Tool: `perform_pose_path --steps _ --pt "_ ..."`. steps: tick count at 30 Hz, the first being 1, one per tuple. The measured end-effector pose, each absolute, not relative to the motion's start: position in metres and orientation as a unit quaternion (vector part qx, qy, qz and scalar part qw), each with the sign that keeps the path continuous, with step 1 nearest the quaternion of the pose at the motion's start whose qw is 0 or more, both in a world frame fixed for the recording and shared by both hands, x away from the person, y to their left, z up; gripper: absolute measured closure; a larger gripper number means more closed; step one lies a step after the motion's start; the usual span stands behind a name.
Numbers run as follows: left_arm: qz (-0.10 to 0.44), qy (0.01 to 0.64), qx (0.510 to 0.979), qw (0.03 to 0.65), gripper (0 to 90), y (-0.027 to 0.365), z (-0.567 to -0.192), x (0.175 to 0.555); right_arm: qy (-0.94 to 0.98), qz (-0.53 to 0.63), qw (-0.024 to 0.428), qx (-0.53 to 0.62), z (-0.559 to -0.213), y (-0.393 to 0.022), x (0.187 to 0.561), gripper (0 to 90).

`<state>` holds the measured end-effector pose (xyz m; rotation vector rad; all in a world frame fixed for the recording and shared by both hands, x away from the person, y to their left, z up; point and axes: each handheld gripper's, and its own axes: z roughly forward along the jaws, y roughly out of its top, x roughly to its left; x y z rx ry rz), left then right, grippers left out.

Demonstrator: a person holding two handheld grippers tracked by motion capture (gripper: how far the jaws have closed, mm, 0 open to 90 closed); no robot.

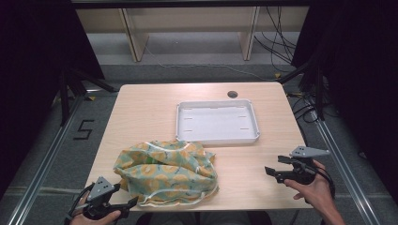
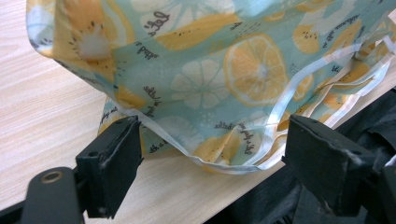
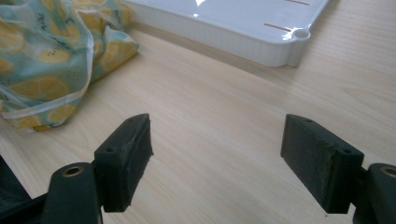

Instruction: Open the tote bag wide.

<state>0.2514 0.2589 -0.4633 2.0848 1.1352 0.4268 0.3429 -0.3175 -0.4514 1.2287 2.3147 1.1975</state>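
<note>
A crumpled cloth bag point(image 1: 166, 172) printed with yellow lemon slices on pale green lies on the near half of the wooden table point(image 1: 141, 108). Its white-trimmed hem point(image 2: 233, 163) hangs at the table's front edge. My left gripper point(image 1: 127, 205) is at the front left corner, open, its jaws on either side of that hem without pressing it. My right gripper point(image 1: 273, 171) hovers over bare wood at the front right, open and empty, pointing toward the bag point(image 3: 46, 60). A white shallow tray point(image 1: 217, 122) sits empty behind the bag.
A small dark round hole point(image 1: 232, 93) is set in the table's far edge. The tray's corner point(image 3: 289, 46) lies ahead of my right gripper. Black curtains flank both sides, and cables run on the floor beyond the table.
</note>
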Motion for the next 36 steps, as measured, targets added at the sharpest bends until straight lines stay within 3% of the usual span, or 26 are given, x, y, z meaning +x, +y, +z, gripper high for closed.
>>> perform_pose_path --steps 21,36 --pt "0.167 0.445 0.804 0.358 18.0 0.257 -0.465 0.251 0.8 0.433 0.108 0.401 -0.439 -0.285 0.349 26.6" --pt "0.168 0.459 0.795 0.36 18.0 0.257 -0.465 0.25 0.853 0.437 0.051 0.28 -0.408 -0.161 0.37 30.2"
